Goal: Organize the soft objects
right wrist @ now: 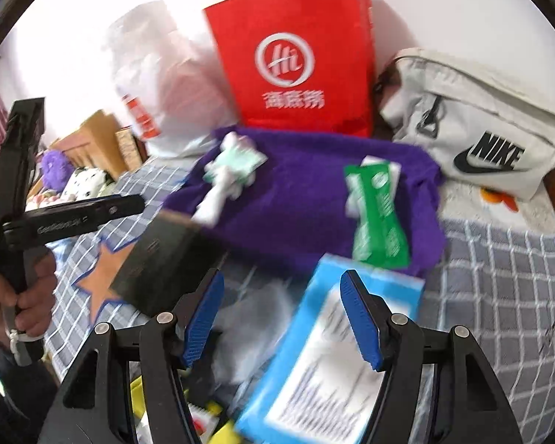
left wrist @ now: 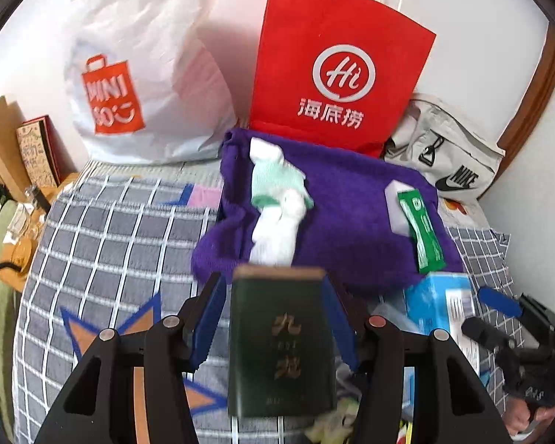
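Note:
A purple towel [left wrist: 351, 222] [right wrist: 307, 192] lies spread on the plaid bed. White and mint socks [left wrist: 277, 199] [right wrist: 229, 174] rest on its left part. A green packet [left wrist: 425, 233] [right wrist: 377, 214] lies on its right part beside a white block [left wrist: 397, 207]. My left gripper [left wrist: 272, 281] is open, with a dark green box [left wrist: 281, 340] [right wrist: 166, 259] seen between its jaws and a gap at the left pad. My right gripper [right wrist: 282, 275] stands open above a light blue box [right wrist: 333, 351] [left wrist: 436, 303], its pads touching nothing.
Against the wall stand a red paper bag [left wrist: 336, 66], a white plastic shopping bag [left wrist: 140, 85] and a white Nike bag [right wrist: 473, 140]. Books and boxes [left wrist: 37, 151] crowd the left bedside. A hand [right wrist: 29, 296] holds the left gripper's handle. Small clutter lies under both grippers.

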Available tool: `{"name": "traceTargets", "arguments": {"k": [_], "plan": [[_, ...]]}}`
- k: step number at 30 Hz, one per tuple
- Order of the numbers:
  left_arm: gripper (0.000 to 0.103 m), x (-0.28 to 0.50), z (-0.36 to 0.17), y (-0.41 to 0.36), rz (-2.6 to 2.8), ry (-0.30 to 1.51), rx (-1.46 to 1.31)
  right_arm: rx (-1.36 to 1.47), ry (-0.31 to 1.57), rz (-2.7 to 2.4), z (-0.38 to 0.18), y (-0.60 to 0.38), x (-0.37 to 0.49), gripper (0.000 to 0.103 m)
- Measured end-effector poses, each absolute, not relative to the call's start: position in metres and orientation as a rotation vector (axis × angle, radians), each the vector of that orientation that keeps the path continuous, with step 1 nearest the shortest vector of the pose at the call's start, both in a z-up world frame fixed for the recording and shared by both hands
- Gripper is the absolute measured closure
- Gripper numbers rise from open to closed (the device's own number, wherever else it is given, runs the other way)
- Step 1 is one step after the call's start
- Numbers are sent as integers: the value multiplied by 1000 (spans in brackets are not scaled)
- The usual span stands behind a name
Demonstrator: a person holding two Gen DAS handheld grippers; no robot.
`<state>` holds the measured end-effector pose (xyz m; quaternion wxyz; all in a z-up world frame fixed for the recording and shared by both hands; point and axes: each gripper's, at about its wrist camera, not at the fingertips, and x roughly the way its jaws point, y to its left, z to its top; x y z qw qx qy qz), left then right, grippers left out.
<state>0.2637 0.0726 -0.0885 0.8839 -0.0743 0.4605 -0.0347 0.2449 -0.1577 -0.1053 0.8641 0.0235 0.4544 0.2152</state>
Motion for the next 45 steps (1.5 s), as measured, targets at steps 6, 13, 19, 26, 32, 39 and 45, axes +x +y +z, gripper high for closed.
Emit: {"name": "traceTargets", "arguments": {"k": [6,13,19,26,32,39,45], "plan": [[52,231,-101,73,-66,969,-161,51,981,512,-110,-147,200,39],[51,202,-109,77,-85,973,-202,19,1020,594,-122,-129,155,38],[51,178,-117,81,-101,974,-225,22,1100,620,-149,-115,139,36],[51,157,-126,85,-113,978,-234,25,1129,605,-169,-105,138,34],[52,147,-128,90,-91,981,-226,36,1103,618,-165,-108,133,55],[52,137,-127,83,-89,979,-212,10,1068,626,-164,-108,123,86],[52,129,-126,72,-93,983,-180,37,1000,655,-147,-120,109,93]]}}
